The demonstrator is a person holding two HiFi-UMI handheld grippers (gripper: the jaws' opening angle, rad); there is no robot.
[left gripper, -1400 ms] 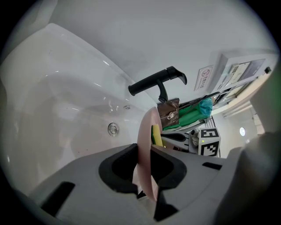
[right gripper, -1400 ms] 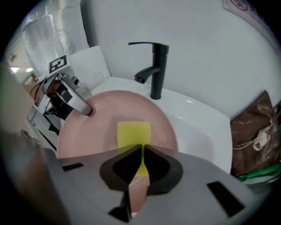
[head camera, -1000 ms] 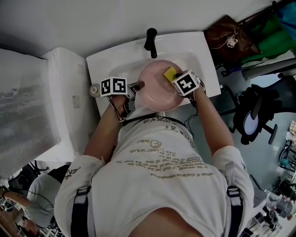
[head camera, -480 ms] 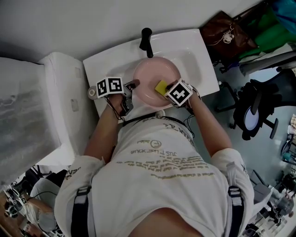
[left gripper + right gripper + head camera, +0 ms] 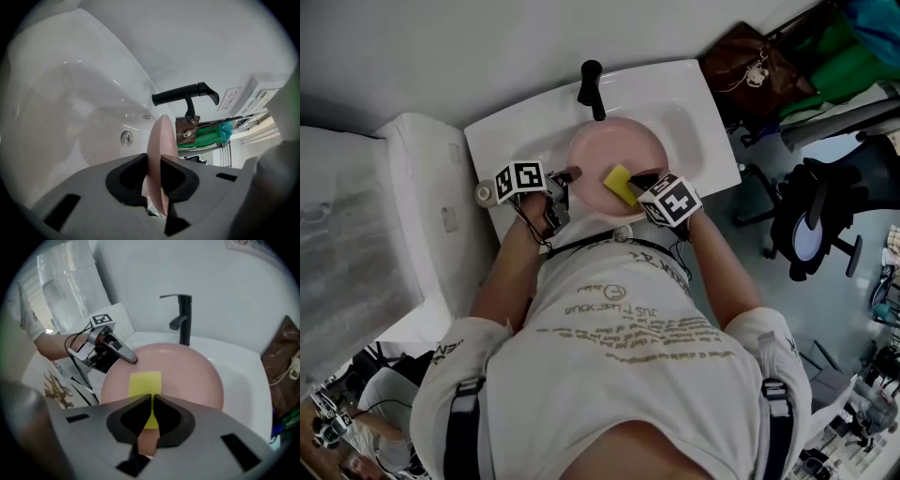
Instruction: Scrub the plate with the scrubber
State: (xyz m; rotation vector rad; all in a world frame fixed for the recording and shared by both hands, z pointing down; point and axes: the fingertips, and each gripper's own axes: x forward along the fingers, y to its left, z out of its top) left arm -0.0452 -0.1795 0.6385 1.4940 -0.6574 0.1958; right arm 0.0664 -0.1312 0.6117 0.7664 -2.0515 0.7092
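Observation:
A pink plate (image 5: 614,155) is held over the white sink (image 5: 689,112). My left gripper (image 5: 572,174) is shut on the plate's left rim; in the left gripper view the plate (image 5: 160,154) runs edge-on between the jaws. My right gripper (image 5: 636,187) is shut on a thin yellow scrubber (image 5: 619,183), which lies flat on the plate's near side. In the right gripper view the scrubber (image 5: 145,386) rests on the plate (image 5: 187,376), with the left gripper (image 5: 132,359) at the plate's left rim.
A black tap (image 5: 591,86) stands at the back of the sink, above the plate. A brown bag (image 5: 750,70) hangs to the right. A small round container (image 5: 485,194) sits on the sink's left edge. A white appliance (image 5: 422,216) stands to the left.
The right gripper has dragged the scrubber across the plate, from its far right part toward its near left side. The left gripper has kept its hold on the rim.

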